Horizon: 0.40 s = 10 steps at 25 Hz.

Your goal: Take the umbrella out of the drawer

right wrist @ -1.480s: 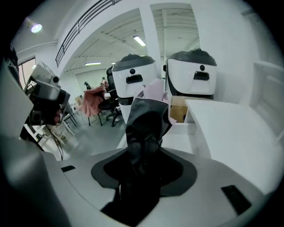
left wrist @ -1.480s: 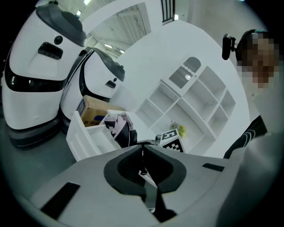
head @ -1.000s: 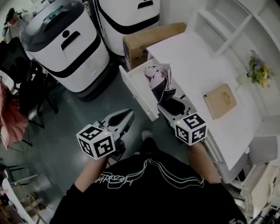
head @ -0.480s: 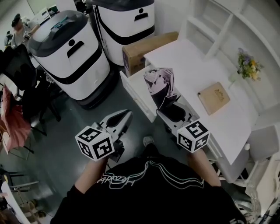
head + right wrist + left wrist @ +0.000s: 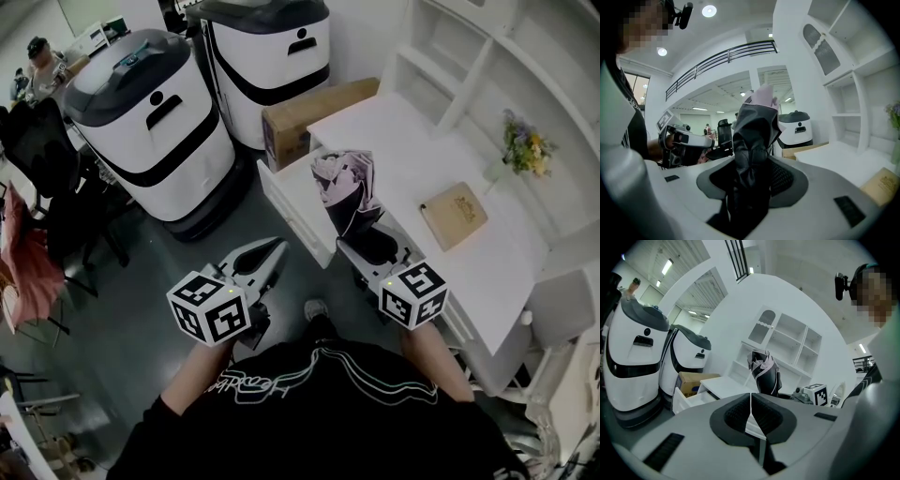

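A folded umbrella (image 5: 346,190), black with pale pink folds, stands upright in my right gripper (image 5: 370,242), lifted above the open white drawer (image 5: 298,200) of the desk (image 5: 441,178). In the right gripper view the jaws are shut on the umbrella (image 5: 752,145) near its black lower part. My left gripper (image 5: 262,260) hangs over the floor left of the drawer, jaws shut with nothing between them (image 5: 751,416). From the left gripper view the umbrella (image 5: 764,373) shows upright beyond the jaws.
Two white and black bin-like machines (image 5: 155,117) (image 5: 267,56) stand behind the drawer, with a cardboard box (image 5: 314,103) beside the desk. A wooden board (image 5: 454,214) and a small flower pot (image 5: 518,150) rest on the desk. Chairs (image 5: 47,178) stand at left.
My right gripper has carried the umbrella slightly up and away from the drawer. The left gripper has shifted a little to the right.
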Available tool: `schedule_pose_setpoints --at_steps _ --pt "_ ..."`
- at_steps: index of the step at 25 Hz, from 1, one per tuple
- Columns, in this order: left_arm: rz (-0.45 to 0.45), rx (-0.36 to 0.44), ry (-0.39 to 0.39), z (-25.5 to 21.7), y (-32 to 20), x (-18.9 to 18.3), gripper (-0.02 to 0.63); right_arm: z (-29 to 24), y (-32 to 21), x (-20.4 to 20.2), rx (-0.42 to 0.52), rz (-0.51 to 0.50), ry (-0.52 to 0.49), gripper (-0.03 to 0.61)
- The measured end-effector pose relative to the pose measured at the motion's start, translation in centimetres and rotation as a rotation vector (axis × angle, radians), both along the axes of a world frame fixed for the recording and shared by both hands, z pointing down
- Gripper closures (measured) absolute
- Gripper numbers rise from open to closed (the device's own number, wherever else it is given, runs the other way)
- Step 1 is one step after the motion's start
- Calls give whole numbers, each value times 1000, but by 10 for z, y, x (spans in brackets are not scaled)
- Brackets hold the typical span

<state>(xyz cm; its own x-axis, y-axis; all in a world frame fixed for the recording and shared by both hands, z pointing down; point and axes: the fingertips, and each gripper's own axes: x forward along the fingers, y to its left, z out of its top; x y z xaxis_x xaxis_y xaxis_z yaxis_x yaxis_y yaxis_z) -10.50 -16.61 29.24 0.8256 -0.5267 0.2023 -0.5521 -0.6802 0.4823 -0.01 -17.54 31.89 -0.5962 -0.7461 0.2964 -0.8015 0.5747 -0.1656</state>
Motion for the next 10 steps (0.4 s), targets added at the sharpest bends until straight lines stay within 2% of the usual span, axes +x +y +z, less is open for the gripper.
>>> schedule_pose_setpoints --at_steps 4,10 --pt "-8 8 2 8 -8 3 589 5 -11 4 15 4 3 376" --pt "-6 37 -7 13 45 27 589 8 42 32 46 25 -24 376"
